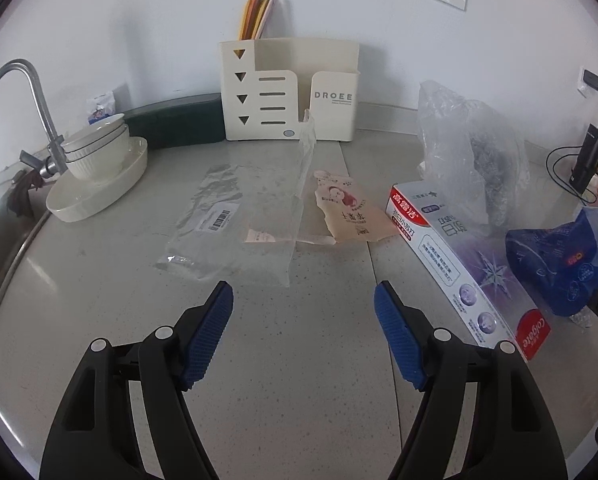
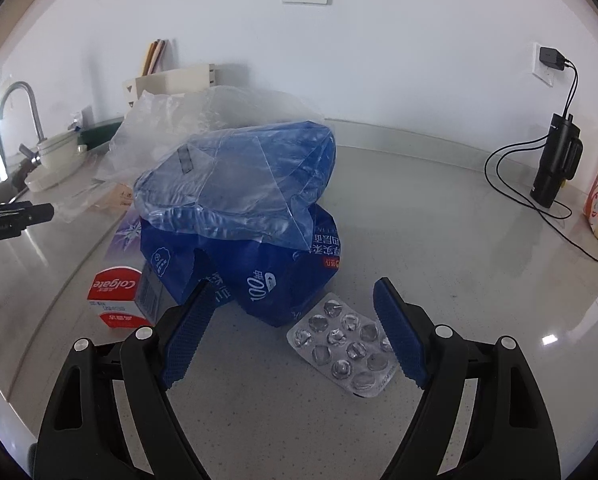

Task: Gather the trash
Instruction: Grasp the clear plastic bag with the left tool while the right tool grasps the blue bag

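Both grippers gape empty: left gripper (image 1: 303, 300) hovers over the counter (image 1: 299, 360) short of a clear wrapper (image 1: 235, 220); right gripper (image 2: 293, 300) hangs above a blister pack (image 2: 341, 346), beside the blue bag (image 2: 259, 240).

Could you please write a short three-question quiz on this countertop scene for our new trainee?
1. True or false: the left gripper is closed on the toothpaste box.
2. What lies between the right gripper's open jaws? A) empty blister pack B) bowl C) charger
3. What stands against the wall behind the flat clear plastic bag?

Key: 1 false, it is open and empty; 2 A, the blister pack; 3 a cream organiser.
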